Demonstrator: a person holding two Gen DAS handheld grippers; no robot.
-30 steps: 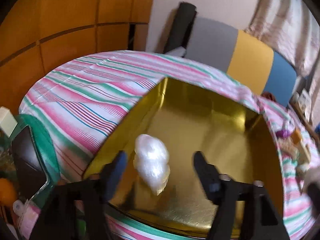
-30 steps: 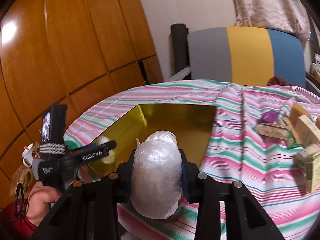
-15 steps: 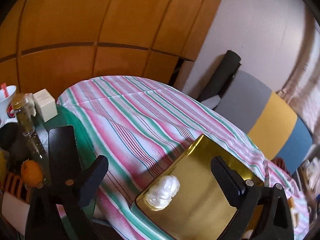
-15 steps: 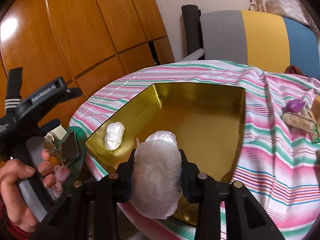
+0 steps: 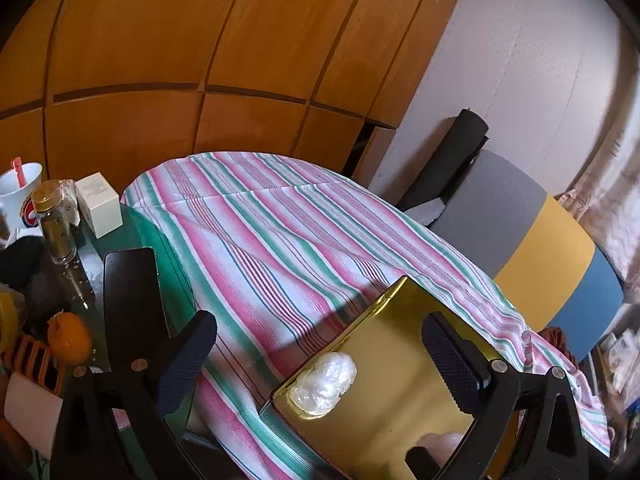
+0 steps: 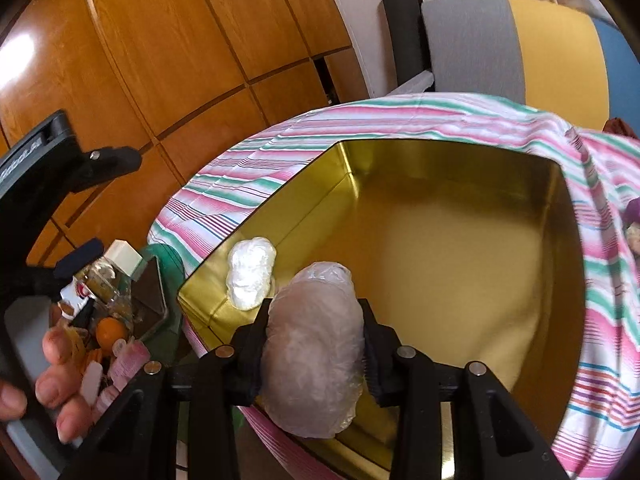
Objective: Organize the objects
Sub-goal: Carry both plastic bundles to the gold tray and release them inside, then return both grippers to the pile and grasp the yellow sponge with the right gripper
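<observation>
Since a second ago, the left gripper (image 5: 316,356) has pulled up and away from the gold tin (image 6: 460,264); its jaws stand wide apart and released, holding nothing, and its camera now looks down at the tin from farther back, with only the tin's near corner between its jaws. One white wrapped bundle (image 6: 251,274) lies on the tin's floor in the left corner, touching the wall, exactly where it lay before. That suggests the left side's placement is finished. The right gripper (image 6: 314,344) has meanwhile carried a second, larger wrapped bundle (image 6: 314,348) forward over the tin's near edge; its jaws stay clenched on the bundle's sides. Earlier this bundle hung short of the tin; now it sits just beside and in front of the first one, above the tin. Whether it touches the floor cannot be told. Judging by this, the next step is likely to lower and let go beside the first bundle, with care not to knock it. The tin rests on a counter covered by a striped cloth (image 5: 280,240). At the left edge stand a bottle (image 5: 56,228), a small white box (image 5: 98,204), a cup (image 5: 18,196) and an orange (image 5: 70,338). Beyond the counter is a chair (image 6: 516,44) with grey, yellow and blue panels.
</observation>
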